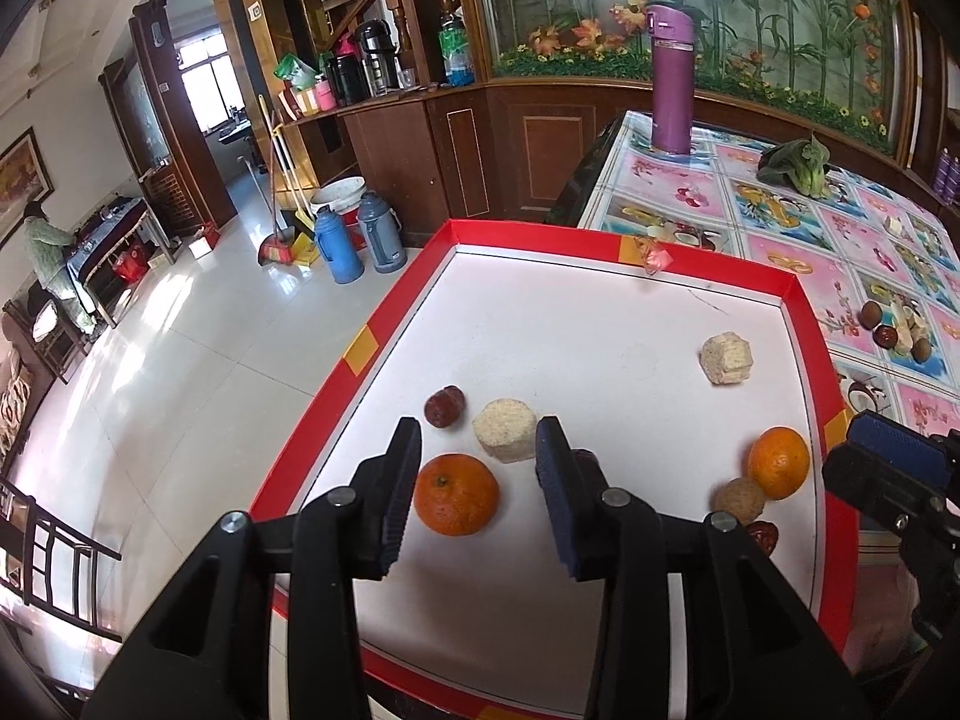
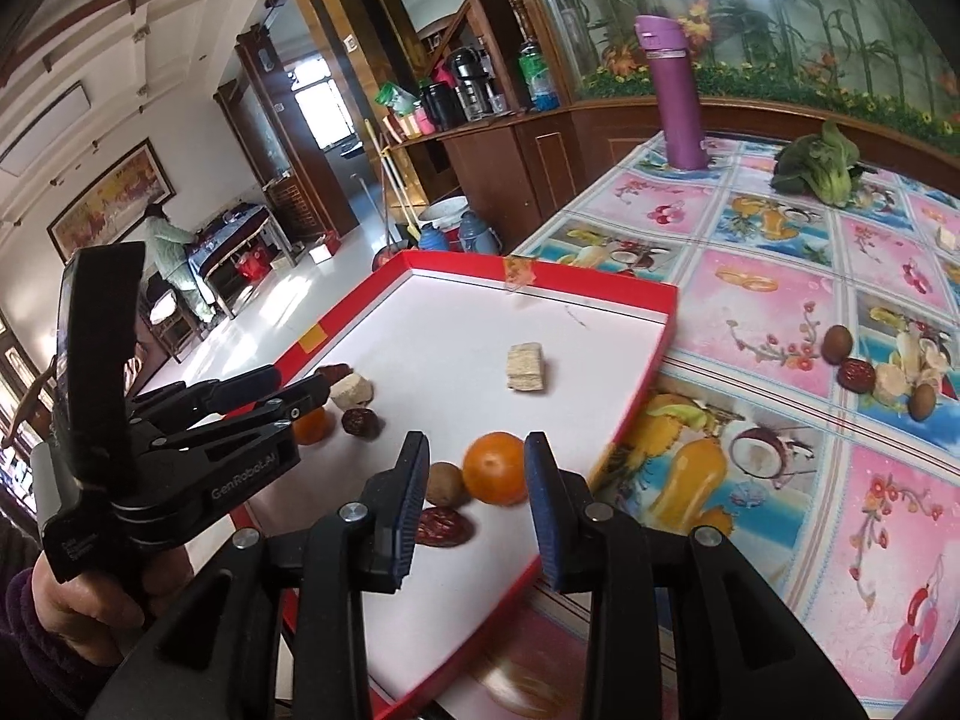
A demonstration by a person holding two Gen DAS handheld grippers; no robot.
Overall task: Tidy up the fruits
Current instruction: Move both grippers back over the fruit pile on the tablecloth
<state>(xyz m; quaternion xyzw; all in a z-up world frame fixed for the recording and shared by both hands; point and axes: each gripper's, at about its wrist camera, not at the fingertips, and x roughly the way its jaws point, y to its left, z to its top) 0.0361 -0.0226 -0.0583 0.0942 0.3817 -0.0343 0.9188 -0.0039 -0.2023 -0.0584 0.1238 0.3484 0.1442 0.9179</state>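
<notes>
A red-rimmed white tray (image 1: 804,324) holds the fruit. My left gripper (image 1: 477,480) is open, with an orange (image 1: 456,493) lying on the tray between its fingers, close to the left finger. Just beyond are a pale rice-cake block (image 1: 504,437) and a red date (image 1: 444,407). My right gripper (image 2: 477,498) is open around a second orange (image 2: 495,468) near the tray's right rim. A brown round fruit (image 2: 445,483) and a red date (image 2: 441,527) lie beside that orange. Another pale block (image 2: 527,367) sits mid-tray.
On the patterned tablecloth (image 2: 750,276) right of the tray lie several small brown fruits, a date and pale pieces (image 2: 888,372). A purple bottle (image 2: 675,96) and a leafy green vegetable (image 2: 822,165) stand at the far end. A person (image 1: 51,264) stands far left.
</notes>
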